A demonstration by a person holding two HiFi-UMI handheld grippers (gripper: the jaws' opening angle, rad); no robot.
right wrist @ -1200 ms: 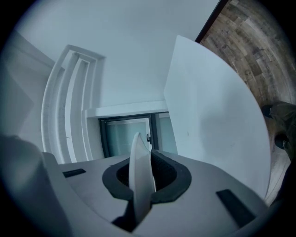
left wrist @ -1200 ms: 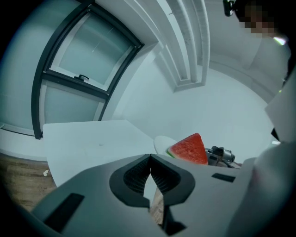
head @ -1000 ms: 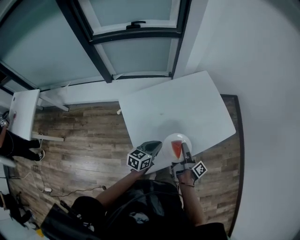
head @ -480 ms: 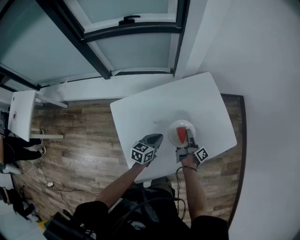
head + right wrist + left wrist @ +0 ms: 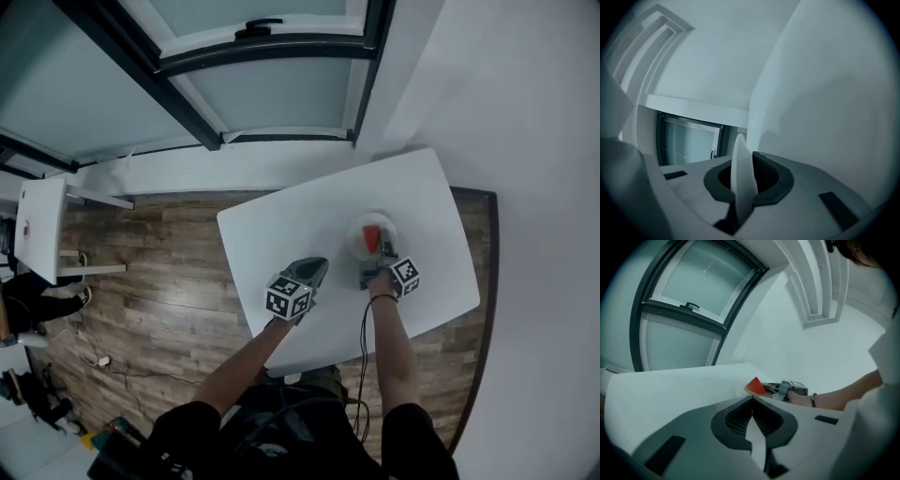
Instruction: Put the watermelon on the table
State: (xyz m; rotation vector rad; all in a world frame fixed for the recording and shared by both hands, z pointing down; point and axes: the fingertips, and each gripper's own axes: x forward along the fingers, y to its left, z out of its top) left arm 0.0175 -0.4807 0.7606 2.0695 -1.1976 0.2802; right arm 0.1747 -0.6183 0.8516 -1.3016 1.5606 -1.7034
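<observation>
Looking down in the head view, the right gripper (image 5: 379,255) pinched the rim of the plate (image 5: 356,240), probably so the watermelon (image 5: 372,233) could ride on it unsqueezed over the table (image 5: 281,230). Whether the plate touched the table was unclear. The left gripper (image 5: 317,266) hung just beside it.

In the left gripper view, its jaws met on nothing, and the watermelon lay beyond them.

In the right gripper view, the jaws clamped the plate edge-on, with the watermelon out of sight.
</observation>
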